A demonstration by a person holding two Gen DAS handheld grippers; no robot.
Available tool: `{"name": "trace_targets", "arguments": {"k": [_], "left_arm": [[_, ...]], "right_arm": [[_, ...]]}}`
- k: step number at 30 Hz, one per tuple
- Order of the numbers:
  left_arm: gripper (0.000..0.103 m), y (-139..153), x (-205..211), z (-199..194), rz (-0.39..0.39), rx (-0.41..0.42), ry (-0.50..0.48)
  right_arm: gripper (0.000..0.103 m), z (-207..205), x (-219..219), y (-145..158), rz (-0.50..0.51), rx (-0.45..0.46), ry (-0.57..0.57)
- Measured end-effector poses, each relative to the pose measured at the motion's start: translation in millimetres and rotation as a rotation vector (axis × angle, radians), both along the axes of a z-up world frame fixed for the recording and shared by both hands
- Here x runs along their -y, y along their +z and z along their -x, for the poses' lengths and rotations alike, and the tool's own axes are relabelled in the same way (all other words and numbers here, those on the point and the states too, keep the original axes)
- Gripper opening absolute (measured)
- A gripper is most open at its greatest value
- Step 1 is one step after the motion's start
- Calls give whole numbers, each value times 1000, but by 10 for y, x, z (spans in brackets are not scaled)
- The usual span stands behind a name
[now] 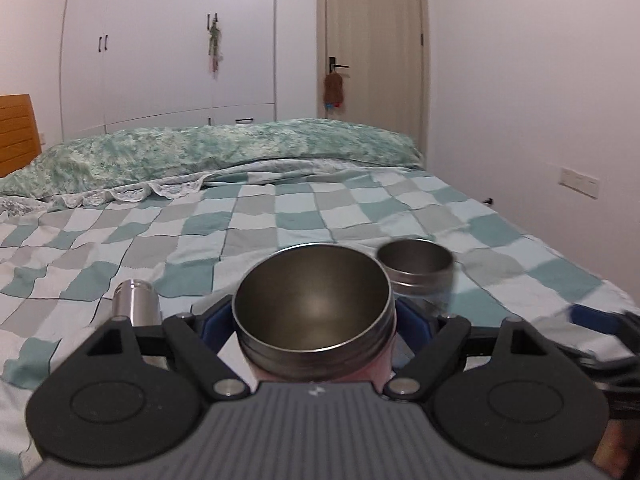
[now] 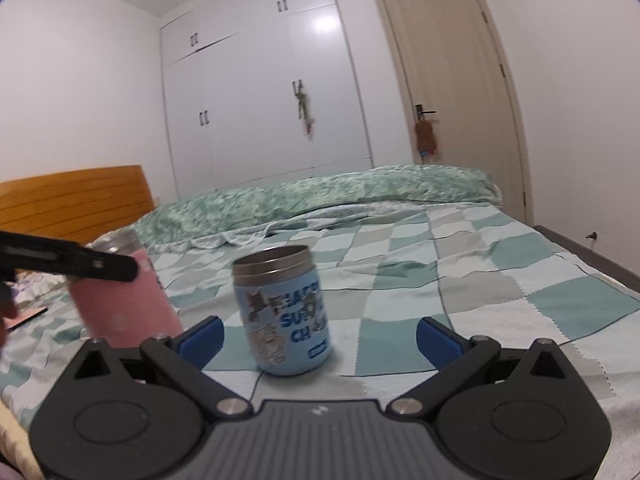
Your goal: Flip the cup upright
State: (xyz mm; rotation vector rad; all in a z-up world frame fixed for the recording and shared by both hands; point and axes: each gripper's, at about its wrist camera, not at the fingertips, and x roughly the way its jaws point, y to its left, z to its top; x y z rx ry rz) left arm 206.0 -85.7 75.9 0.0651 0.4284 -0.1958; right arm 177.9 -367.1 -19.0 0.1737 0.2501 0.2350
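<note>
My left gripper (image 1: 314, 320) is shut on a pink steel-lined cup (image 1: 313, 304), held mouth-up and tilted toward the camera. The same pink cup (image 2: 124, 300) shows at the left of the right wrist view, tilted, with a black finger of the left gripper (image 2: 80, 266) across it. A blue printed cup (image 2: 286, 316) stands upright on the bed, mouth up; it also shows in the left wrist view (image 1: 416, 270). My right gripper (image 2: 320, 338) is open, its blue pads (image 2: 202, 338) on either side of the blue cup, not touching it.
The checked bed cover (image 1: 280, 216) spreads ahead, with a green duvet roll (image 1: 208, 152) at the far side. A small steel cylinder (image 1: 134, 298) lies by the left gripper. A wooden headboard (image 2: 76, 196) is at the left; wardrobe and door stand behind.
</note>
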Motion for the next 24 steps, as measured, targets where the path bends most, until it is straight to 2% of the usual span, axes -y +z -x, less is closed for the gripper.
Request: {"name": "trace_targets", "arguments": {"k": [7, 9, 12, 13, 14, 15, 20, 24], "left_arm": [[85, -370, 23, -461, -7, -38, 12], [85, -500, 63, -457, -39, 29, -8], [85, -571, 170, -366, -87, 76, -13], [87, -570, 185, -344, -91, 80, -9], [100, -560, 187, -327, -92, 78, -8], [103, -535, 175, -287, -90, 96, 3], [103, -254, 17, 111, -80, 274, 109], [103, -25, -253, 628, -25, 362, 115]], "right_arm": [[103, -136, 77, -48, -8, -2, -53], [103, -176, 87, -60, -9, -4, -60], [103, -198, 84, -78, -6, -7, -61], [103, -195, 80, -82, -4, -9, -59], [103, -193, 73, -85, -1, -9, -59], [103, -182, 65, -85, 2, -7, -59], [103, -21, -7, -31, 43, 51, -63], [103, 198, -75, 75, 81, 105, -64]]}}
